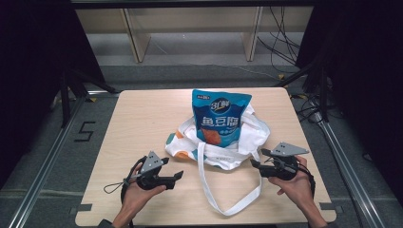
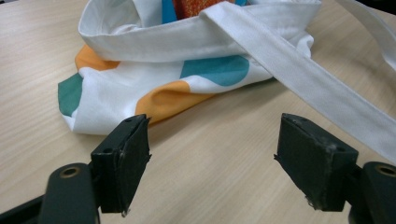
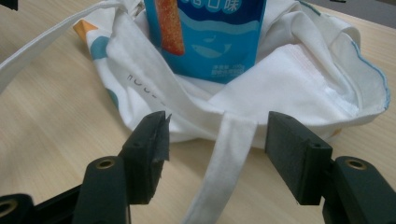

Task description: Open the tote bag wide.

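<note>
High view: both spread, empty, the left gripper [image 1: 177, 176] at 7 o'clock and the right gripper [image 1: 257, 158] at 4 o'clock flank a limp cloth tote bag [image 1: 216, 147] holding a light, crinkly snack pouch [image 1: 220, 116], likely best pinched at its rim or strap [image 1: 205, 183].

Even overhead light brightens the counter [image 1: 142, 123] against near-black surroundings, shadows lie soft, and all three pictures look slightly soft and grainy.

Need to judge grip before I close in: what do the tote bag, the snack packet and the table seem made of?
Tote bag: looks like matte woven cotton or canvas; soft folds, stitched hems, flat webbing strap.
Snack packet: likely glossy plastic film; it shows a sheen and printed graphics, so possibly slippery.
Table: pale wood-grain surface, smooth; probably laminate, though solid wood cannot be ruled out.
</note>
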`<state>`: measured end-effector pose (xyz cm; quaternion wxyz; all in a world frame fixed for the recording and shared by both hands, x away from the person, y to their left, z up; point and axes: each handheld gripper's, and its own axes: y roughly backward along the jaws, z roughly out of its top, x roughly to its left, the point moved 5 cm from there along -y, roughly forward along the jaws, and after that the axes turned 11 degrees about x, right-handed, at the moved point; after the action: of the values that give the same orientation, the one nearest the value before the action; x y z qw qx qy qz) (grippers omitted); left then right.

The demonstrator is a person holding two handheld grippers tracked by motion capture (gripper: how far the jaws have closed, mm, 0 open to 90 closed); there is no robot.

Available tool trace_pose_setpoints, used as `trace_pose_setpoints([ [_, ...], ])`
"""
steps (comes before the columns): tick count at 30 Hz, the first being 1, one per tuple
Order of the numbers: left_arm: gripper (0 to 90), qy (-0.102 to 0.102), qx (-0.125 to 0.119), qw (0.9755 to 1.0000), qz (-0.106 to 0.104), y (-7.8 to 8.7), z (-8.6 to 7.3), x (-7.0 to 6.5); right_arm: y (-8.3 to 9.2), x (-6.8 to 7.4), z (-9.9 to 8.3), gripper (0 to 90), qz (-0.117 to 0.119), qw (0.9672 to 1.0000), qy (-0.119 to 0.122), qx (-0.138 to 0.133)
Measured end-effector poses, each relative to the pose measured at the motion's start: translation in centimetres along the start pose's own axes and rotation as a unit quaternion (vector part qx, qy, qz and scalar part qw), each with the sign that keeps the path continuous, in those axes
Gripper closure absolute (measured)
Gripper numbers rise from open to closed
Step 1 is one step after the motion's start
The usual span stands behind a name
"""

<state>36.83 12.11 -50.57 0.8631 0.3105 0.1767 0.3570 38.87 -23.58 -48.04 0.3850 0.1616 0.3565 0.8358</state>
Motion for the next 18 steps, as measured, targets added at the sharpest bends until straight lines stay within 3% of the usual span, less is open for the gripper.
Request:
trace_pose_setpoints([
  [2,24.8,-0.012,0.000,0.9999,0.002,0.2,-0.2,-0.1,0.3,0.2,-0.3,39.9,0.000,1.0000,-0.003,-0.002],
  [6,24.8,-0.012,-0.002,0.9999,0.002,0.6,-0.7,-0.4,0.8,0.8,-1.0,38.7,0.002,0.9998,-0.019,-0.008],
  [8,24.8,-0.002,-0.005,1.0000,0.001,0.6,-0.9,-0.6,1.1,1.1,-1.3,38.1,0.007,0.9998,-0.017,-0.006],
  [9,24.8,-0.012,-0.003,0.9999,0.004,0.7,-0.9,-0.5,1.2,1.0,-1.4,38.0,0.002,0.9999,-0.007,-0.014],
  [10,24.8,-0.009,-0.002,0.9999,0.007,0.8,-1.1,-0.5,1.2,1.1,-1.5,37.9,0.003,0.9999,-0.003,-0.016],
  [11,24.8,-0.004,-0.002,1.0000,0.007,0.8,-1.2,-0.6,1.4,1.4,-1.7,37.8,0.004,0.9998,-0.015,-0.013],
  [18,24.8,-0.007,0.002,1.0000,0.004,0.9,-2.2,-1.4,1.7,1.7,-3.3,37.2,-0.005,1.0000,-0.002,-0.003],
])
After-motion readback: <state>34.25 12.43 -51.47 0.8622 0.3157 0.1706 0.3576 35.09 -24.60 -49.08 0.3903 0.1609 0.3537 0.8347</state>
